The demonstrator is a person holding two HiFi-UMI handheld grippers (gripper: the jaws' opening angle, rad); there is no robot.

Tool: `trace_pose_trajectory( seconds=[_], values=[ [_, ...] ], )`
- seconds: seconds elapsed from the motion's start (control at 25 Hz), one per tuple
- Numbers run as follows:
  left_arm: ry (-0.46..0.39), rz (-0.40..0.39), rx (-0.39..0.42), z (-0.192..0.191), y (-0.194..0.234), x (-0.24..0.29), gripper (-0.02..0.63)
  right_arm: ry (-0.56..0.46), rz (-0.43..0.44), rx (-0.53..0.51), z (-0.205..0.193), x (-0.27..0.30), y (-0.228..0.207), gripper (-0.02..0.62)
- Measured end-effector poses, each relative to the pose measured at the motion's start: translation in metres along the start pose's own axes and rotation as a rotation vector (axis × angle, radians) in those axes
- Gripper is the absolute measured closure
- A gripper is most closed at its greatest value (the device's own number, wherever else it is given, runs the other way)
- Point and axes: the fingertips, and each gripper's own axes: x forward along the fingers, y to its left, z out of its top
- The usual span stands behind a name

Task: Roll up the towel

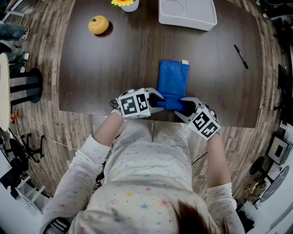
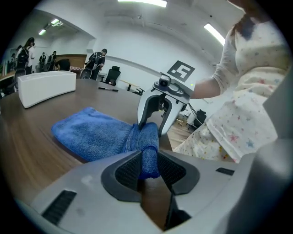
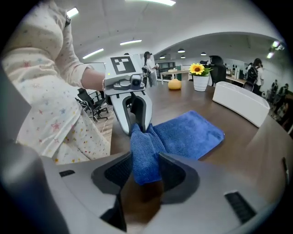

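Observation:
A blue towel [image 1: 173,80] lies on the dark table [image 1: 114,59], its near end rolled into a short tube [image 1: 170,103] by the table's front edge. My left gripper [image 1: 158,104] is shut on the tube's left end [image 2: 149,155], its pads pressing the cloth. From the other side my right gripper [image 1: 184,108] is shut on the tube's right end [image 3: 144,162]. The flat part of the towel [image 2: 91,135] [image 3: 190,132] stretches away from the roll. Each gripper faces the other across the roll.
A white tray [image 1: 187,13] stands at the table's far edge. An orange fruit-like object [image 1: 98,24] and a sunflower pot [image 1: 124,3] sit at the far left. A black pen [image 1: 241,56] lies at the right. My body is close against the front edge.

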Motion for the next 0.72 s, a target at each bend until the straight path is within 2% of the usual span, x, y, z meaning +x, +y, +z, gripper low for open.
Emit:
trace_pose_trajectory(
  seconds=[0.24,0.36,0.52,0.6,0.72],
  values=[
    [-0.025,-0.019,-0.079,0.005,0.016,-0.004,0.491,-0.038,0.03,0.063,0.018,-0.006,-0.018,0.39],
    [-0.036,-0.009,-0.107,0.01,0.024,-0.007,0.486,-0.044,0.055,0.053,0.025,-0.007,-0.021,0.407],
    [-0.055,0.008,-0.146,0.014,0.037,-0.009,0.486,-0.073,0.067,0.009,0.038,-0.008,-0.016,0.39],
    [-0.067,0.029,-0.158,0.017,0.044,-0.011,0.486,-0.059,0.051,-0.021,0.04,-0.006,-0.017,0.391],
    [-0.095,0.084,-0.169,0.021,0.056,-0.018,0.485,-0.032,-0.038,-0.036,0.036,-0.001,-0.032,0.436]
  ],
)
